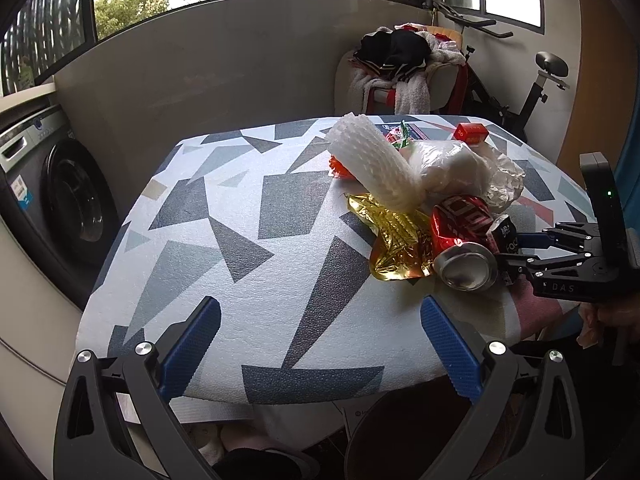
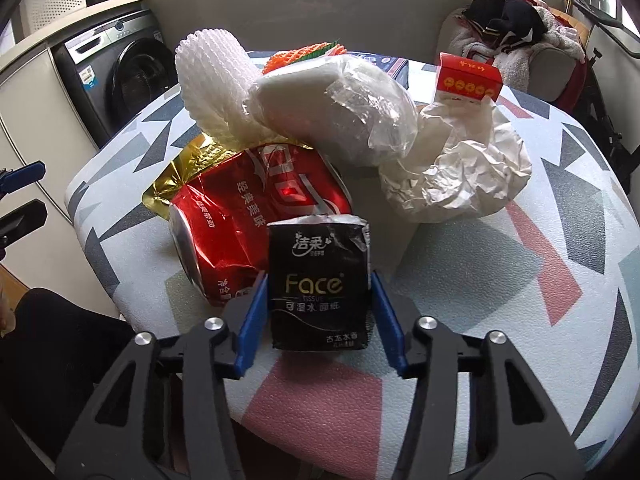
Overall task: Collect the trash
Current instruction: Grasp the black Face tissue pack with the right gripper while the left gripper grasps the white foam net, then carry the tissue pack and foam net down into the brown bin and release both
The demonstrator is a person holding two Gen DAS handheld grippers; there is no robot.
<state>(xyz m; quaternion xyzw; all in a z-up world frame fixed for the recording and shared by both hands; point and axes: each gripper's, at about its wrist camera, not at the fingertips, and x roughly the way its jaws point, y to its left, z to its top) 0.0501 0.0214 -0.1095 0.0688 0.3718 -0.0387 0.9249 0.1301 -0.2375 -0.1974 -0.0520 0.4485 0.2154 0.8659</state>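
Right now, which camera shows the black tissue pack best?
The right wrist view: the tissue pack sits front and centre between the right gripper's blue fingers, label readable. The left wrist view shows only a sliver of it behind the red can.

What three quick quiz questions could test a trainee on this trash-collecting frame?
1. True or false: the black tissue pack sits between the fingers of the right gripper.
2. Which item lies right beside the tissue pack? A) crushed red can B) small red box C) washing machine
3. Fill in: the left gripper hangs over the patterned table with its jaws ____ and nothing between them.

Key: 1 true; 2 A; 3 open
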